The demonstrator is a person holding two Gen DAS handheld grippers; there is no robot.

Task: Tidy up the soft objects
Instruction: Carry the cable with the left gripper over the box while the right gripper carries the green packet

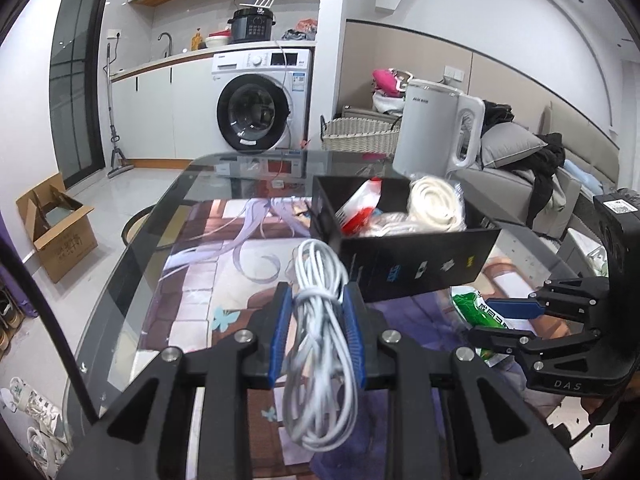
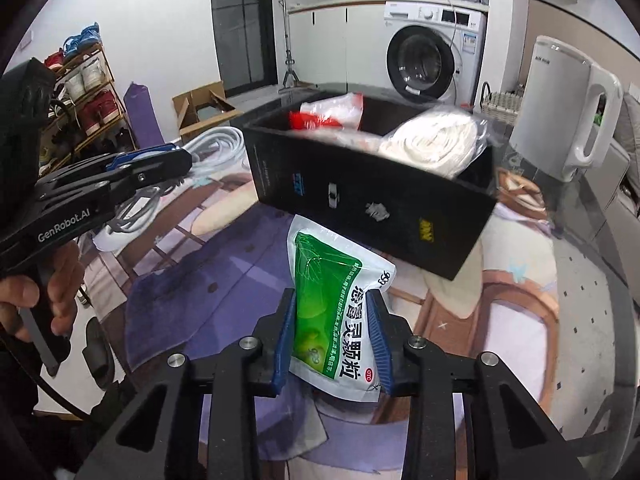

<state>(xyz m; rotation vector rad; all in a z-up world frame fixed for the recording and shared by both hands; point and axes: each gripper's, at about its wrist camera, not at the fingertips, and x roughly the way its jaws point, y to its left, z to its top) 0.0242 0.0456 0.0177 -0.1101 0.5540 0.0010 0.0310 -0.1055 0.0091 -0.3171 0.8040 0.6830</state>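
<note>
Two soft things are held up over the table right now. One is a white cable bundle [image 1: 320, 320], looped and tied in the middle. The left gripper [image 1: 318, 304] squeezes it between its blue pads [image 1: 280, 320], so the bundle hangs down between the fingers, in front of the black box [image 1: 416, 264]. The other soft thing is a green and white packet [image 2: 332, 312] with printed writing on it. The right gripper [image 2: 334, 320] pinches it from both sides with its blue pads [image 2: 378, 340]. The packet sits just below the front wall of the box.

The black box stands on the table with its top open. Inside it lie a red and white bag [image 2: 328, 114] and a roll of white cord in a clear wrap [image 2: 436, 144]. They rest side by side, the bag on the left and the roll on the right.

Under everything is a picture mat [image 1: 224, 272] spread on the glass table [image 1: 120, 280]. A white kettle [image 1: 436, 132] stands behind the box, near its right end.

A hand [image 2: 44, 292] grips the handle of the left gripper, seen in the right wrist view. Farther back are a washing machine [image 1: 260, 100], a cardboard box [image 1: 56, 232] on the floor, and a shoe rack [image 2: 84, 96].
</note>
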